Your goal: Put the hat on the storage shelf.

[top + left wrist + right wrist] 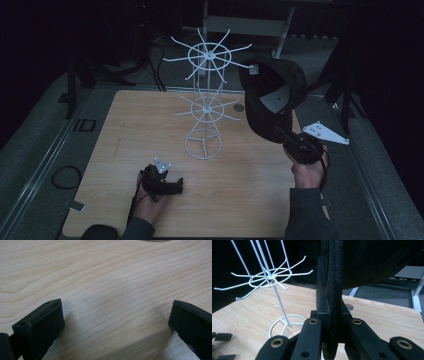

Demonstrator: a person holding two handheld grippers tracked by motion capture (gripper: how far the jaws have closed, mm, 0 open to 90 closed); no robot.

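Right gripper clamped on the brim of a black cap, held up above the right half of the table in the high view. Cap sits directly beyond the jaws, toward the far side, crown rising up and away from the hand; opening turned toward the camera, pale inner label showing. Long axis runs from the near brim edge up to the far crown, tilted slightly left. Cap is just right of the white wire rack, near its upper ring of hooks; contact with a hook cannot be told. Left gripper rests low at the near-left of the table, well apart from cap and rack.

Left gripper view: jaws stand wide apart, bare wood grain of the table between them.

Right gripper view: right gripper jaws pressed together on the thin edge of the cap, brim standing on edge, vertical between the pads, dark crown bulging upper right. Wire rack stands to the left, its round base on the table.
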